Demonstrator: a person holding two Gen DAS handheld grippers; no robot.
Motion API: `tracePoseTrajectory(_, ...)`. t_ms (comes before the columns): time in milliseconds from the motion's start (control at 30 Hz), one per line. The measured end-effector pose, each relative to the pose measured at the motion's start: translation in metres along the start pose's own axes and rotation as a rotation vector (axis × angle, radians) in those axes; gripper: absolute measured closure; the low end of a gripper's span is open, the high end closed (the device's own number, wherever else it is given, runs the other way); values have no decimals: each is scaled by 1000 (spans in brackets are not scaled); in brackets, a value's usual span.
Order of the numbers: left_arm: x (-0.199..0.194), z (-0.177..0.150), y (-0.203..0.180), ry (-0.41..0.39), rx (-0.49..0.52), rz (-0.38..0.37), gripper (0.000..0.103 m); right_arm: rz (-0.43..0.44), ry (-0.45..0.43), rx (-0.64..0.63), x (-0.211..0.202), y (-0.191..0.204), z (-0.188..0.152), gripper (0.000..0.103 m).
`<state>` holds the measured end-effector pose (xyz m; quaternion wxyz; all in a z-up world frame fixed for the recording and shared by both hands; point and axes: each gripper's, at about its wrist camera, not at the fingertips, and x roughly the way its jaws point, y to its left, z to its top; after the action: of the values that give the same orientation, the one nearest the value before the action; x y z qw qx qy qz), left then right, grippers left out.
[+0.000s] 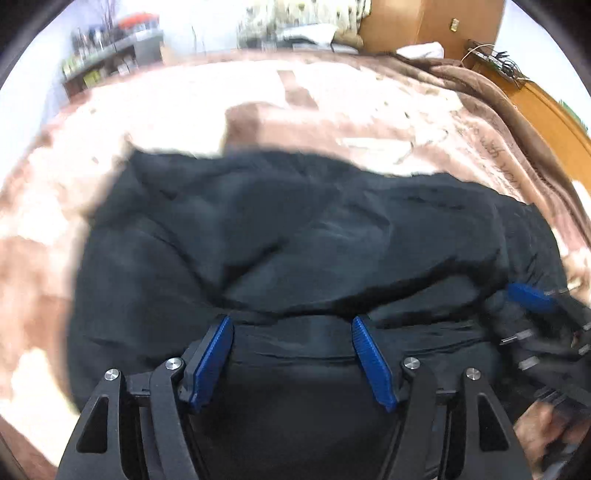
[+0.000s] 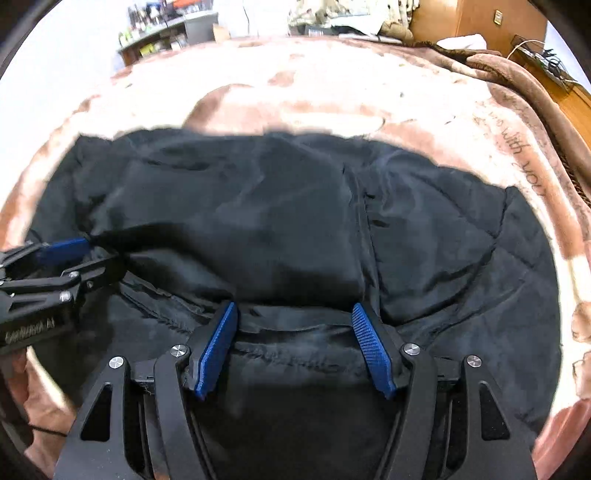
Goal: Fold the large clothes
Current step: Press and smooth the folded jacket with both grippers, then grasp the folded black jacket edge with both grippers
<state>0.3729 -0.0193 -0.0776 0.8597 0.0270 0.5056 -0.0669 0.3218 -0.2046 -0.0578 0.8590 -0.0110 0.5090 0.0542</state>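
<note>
A black jacket [image 2: 280, 221] on a blanket [image 2: 332, 96] is straddled at its six-o'clock edge by left gripper [image 1: 291, 325] and right gripper [image 2: 293, 314], both spread wide and gripping nothing, so pinching the edge seems due before folding toward twelve o'clock.

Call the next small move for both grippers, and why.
Probably close both on the fabric. The left gripper and right gripper are open, tips down on the near fold of the black jacket on the blanket, cloth bunched between the pads but not pinched.

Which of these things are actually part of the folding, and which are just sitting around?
Part of the job:
black padded garment
left tool
right tool

Just lying about:
pink-brown blanket, underneath
cluttered shelf
wooden furniture
</note>
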Motion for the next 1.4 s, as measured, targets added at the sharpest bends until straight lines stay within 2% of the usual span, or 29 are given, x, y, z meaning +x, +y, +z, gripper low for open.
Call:
tracePoseTrajectory(33,-10,0,5,-38,13,55,35,-23,-38,-3,-14,-5,-2,38)
tracePoseTrajectory(100,-22,-3,20,-77,17,95,35,-51,-72,-15,-32,-17,-7,38)
tracePoseTrajectory(167,-13,-6,31,-29,32,148,35,-73,-70,-8,-36,-32,-13,38)
tracePoseTrajectory(200,-5,-9,38,-6,31,175,35,-102,-57,-6,-34,-41,-15,38)
tracePoseTrajectory(267,8,-15,44,12,12,155,35,-106,-12,19,-19,-57,-21,39)
tracePoseTrajectory(333,18,-20,39,7,12,165,34,-67,31,46,3,-65,-28,38)
tracePoseTrajectory(433,31,-29,28,-17,57,220,34,-74,62,67,29,-65,-29,38)
tracePoseTrajectory(500,37,-27,36,4,0,170,34,-57,77,91,38,-67,-28,38)
tracePoseTrajectory(567,35,-27,45,23,-6,138,34,-57,79,84,39,-69,-30,38)
tracePoseTrajectory(667,31,-26,41,33,18,155,34,-59,90,79,34,-66,-28,38)
tracePoseTrajectory(833,-5,-20,53,-5,-31,109,35,-62,25,44,-10,-66,-22,38)
tracePoseTrajectory(900,-20,-21,60,-33,-31,110,35,-85,-31,38,-33,-71,-24,38)
tracePoseTrajectory(967,-32,-26,68,-48,-36,151,34,-97,-62,54,-49,-80,-28,38)
tracePoseTrajectory(1033,-37,-33,75,-49,-40,183,34,-91,-63,88,-56,-94,-35,38)
tracePoseTrajectory(1100,-33,-42,79,-34,-45,203,34,-96,-35,97,-51,-104,-42,38)
tracePoseTrajectory(1200,-7,-50,76,21,-19,195,33,-104,19,102,-28,-110,-51,38)
tracePoseTrajectory(1400,18,-50,76,46,-1,233,32,-88,89,153,11,-111,-52,34)
